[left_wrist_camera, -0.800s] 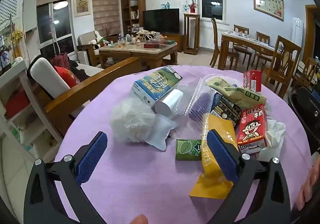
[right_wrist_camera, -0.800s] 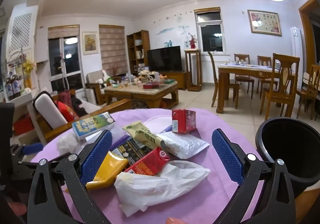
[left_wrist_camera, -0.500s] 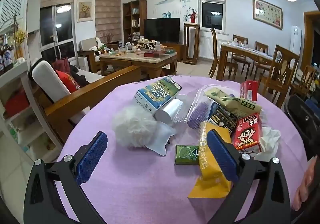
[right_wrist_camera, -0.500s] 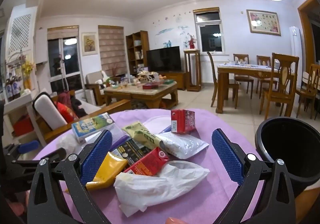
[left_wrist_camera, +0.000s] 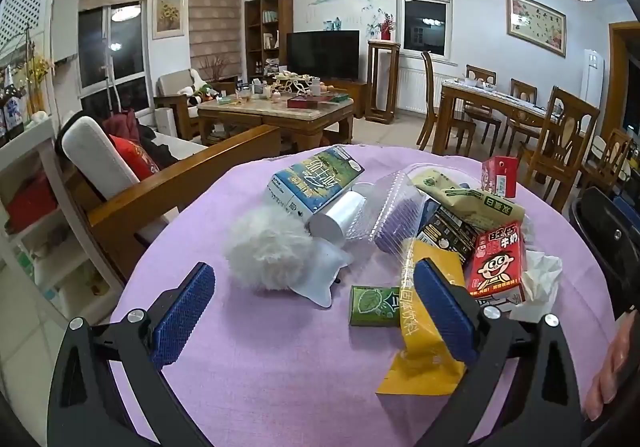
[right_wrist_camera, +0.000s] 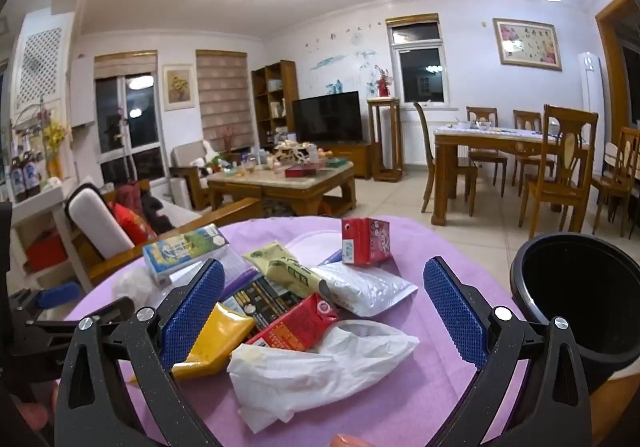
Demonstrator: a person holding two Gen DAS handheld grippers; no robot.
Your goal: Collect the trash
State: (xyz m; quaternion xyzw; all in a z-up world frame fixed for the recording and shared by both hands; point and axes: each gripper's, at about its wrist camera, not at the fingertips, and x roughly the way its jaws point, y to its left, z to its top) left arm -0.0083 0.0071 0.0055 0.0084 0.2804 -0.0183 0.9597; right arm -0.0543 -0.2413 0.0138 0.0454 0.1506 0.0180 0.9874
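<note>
The collecting is only just getting under way: both tools are hanging over the near edge of the round table (left_wrist_camera: 248,367) with its purple cloth, and nothing is being carried yet. The left gripper (left_wrist_camera: 312,311) is standing spread wide with nothing between its pads, facing a fluffy white ball (left_wrist_camera: 268,253) and a small green packet (left_wrist_camera: 374,305). The right gripper (right_wrist_camera: 324,311) is likewise spread wide and gripping nothing, framing a crumpled white tissue (right_wrist_camera: 316,367) at the near side of the pile.

The trash is lying in 1 loose heap across the middle of the table, and the black bin (right_wrist_camera: 580,287) is waiting just beyond the table's right edge. The next move probably calls for lowering the right gripper onto the tissue, pinching it, then swinging right to the bin.

Writing is showing on several pieces: the red carton (left_wrist_camera: 498,265) is carrying a cartoon face and Chinese characters for milk, the yellow wrapper (left_wrist_camera: 424,359) is bearing a column of Chinese text, and the blue carton (left_wrist_camera: 314,183) is printed with large Chinese characters, too skewed to read surely.
</note>
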